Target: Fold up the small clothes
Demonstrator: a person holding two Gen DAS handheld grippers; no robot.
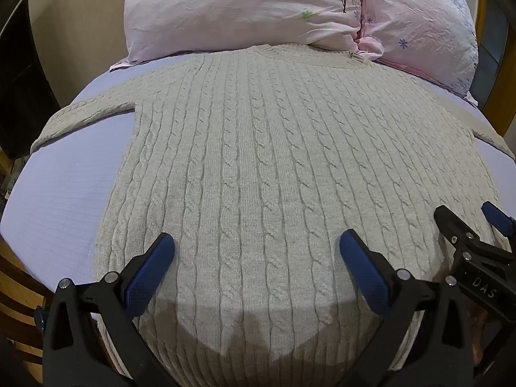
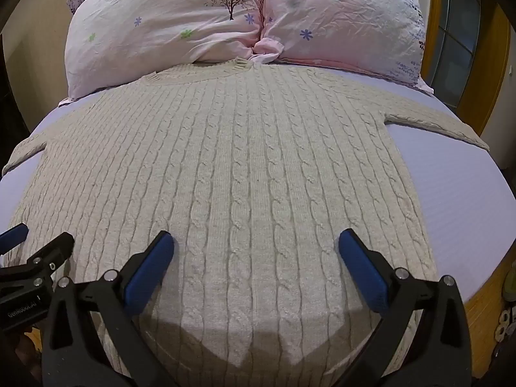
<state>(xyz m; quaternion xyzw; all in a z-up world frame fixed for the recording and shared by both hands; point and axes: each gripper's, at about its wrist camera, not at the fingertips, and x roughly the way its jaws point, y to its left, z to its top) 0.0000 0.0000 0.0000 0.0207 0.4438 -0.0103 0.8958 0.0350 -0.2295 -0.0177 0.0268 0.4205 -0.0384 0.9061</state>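
A cream cable-knit sweater (image 1: 258, 161) lies flat and spread out on a lavender bed sheet (image 1: 64, 200), collar toward the pillows, sleeves out to both sides. It also shows in the right wrist view (image 2: 242, 167). My left gripper (image 1: 257, 251) is open, hovering over the sweater's lower hem area, holding nothing. My right gripper (image 2: 256, 251) is open over the same hem, just right of the left one, and empty. The right gripper shows at the right edge of the left wrist view (image 1: 467, 225). The left gripper shows at the left edge of the right wrist view (image 2: 35, 245).
Two pink floral pillows (image 1: 245, 9) (image 1: 419, 29) lie at the head of the bed, touching the collar. The wooden bed frame (image 2: 483, 303) shows at the lower right. A wood-framed window (image 2: 458, 45) stands to the right, a dark cabinet (image 1: 19, 90) to the left.
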